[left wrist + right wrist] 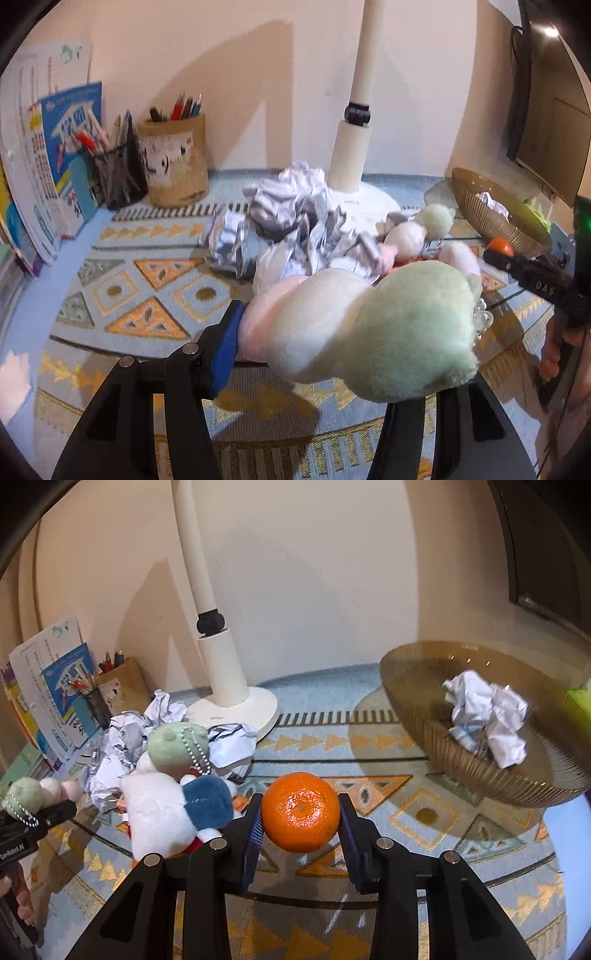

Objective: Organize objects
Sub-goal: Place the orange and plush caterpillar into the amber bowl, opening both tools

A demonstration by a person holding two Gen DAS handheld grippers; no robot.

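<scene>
We find the left tool (325, 332) closed on a pastel plush toy (369, 328), pink, white and green in segments, held clear above the patterned cloth (147, 295) that covers the table. Its bead chain (482, 317) hangs at the toy's right end.

We find the right tool (301, 814) gripping an orange (301, 812) between its blue pads (255, 830), also held above the cloth.

Toward the table's far left corner stand a mesh pen cup (118, 177) and a cork pen holder (177, 162), side by side, with booklets (55, 162) leaning beside them at the left edge. A white lamp base (236, 705) sits at the far edge, near the middle.

We note a heap of crumpled paper (291, 221) in front of the lamp base. More plush toys (173, 794) lie against this heap, including 1 green, 1 white and 1 blue.

At the far right an amber ribbed bowl (424, 686) is tilted and holds crumpled paper balls (487, 716). We cannot tell what supports the bowl.
</scene>
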